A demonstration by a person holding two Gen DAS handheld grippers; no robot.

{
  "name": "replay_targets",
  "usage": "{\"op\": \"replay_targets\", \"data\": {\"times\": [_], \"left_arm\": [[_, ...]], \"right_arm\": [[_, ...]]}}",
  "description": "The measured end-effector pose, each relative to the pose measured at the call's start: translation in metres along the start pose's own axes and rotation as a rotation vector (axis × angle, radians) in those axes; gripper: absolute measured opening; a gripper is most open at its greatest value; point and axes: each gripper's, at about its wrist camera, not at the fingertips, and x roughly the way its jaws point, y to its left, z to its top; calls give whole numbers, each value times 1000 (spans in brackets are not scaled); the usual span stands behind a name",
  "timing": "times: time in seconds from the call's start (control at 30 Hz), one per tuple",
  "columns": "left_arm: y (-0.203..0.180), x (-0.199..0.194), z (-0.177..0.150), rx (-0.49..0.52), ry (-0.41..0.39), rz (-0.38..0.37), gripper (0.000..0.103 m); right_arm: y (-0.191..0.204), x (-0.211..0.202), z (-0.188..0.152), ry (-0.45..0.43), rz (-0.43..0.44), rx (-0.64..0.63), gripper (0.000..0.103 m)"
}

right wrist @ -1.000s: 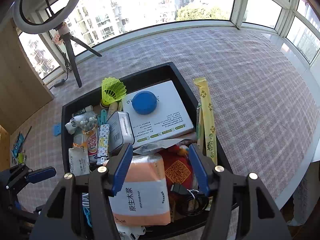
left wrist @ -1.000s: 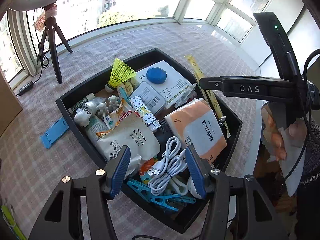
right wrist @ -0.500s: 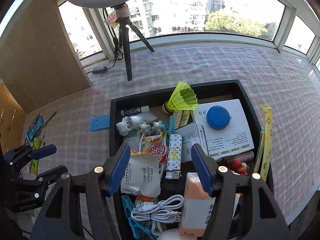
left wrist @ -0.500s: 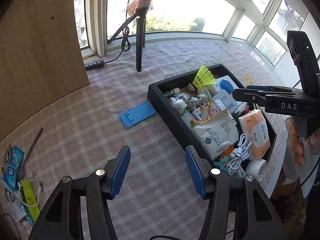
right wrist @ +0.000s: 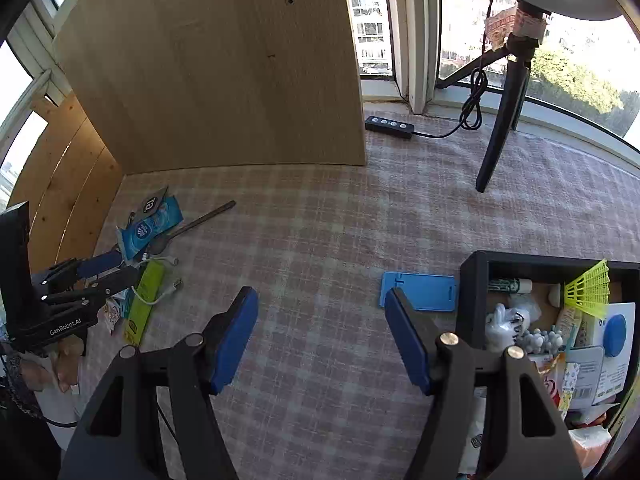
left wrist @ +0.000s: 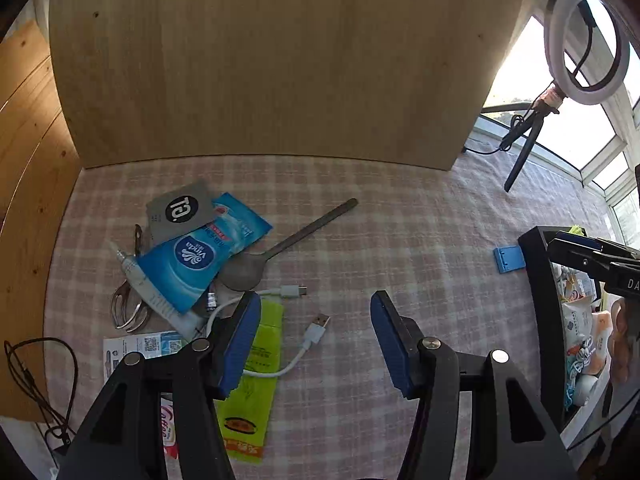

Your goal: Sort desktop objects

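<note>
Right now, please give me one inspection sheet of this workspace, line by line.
Surface: pink checked cloth, flat, mostly bare in the middle.
Job's things: black tray crowded with items; loose pile with blue tissue pack, spoon, yellow sachet.
Clutter: blue phone stand beside the tray.
Grippers: left tool open, empty, over the pile; right tool open, empty, over bare cloth.
Cables: white USB cable across the sachet; black cord with remote.
Surroundings: wooden panel, ring light tripod, windows.
</note>
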Motion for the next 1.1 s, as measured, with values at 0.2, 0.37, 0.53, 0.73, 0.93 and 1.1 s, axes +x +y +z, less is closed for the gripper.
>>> {"op": "replay_targets", "data": {"times": [0.2,0.37,0.53,0.73,0.93,1.1], "left_arm": [[93,5,8,-181,3,56,55],[124,17,13,-220,27,54,54],[140,31,16,-258,45,35,54],[142,39,18,-256,65,16,53],[147,44,19,-268,72,-7,53],[149,48,21,-273,78,-3,53]], "right_arm": [[73,56,24,85,108,-50,65],[121,98,34,153,185,-59,64],[156,134,35,227,229,-60,60],[184,154,28,297,224,-289,40],[201,141,18,345,305,-368,39],[235,149,-2,378,300,-465,39]]}}
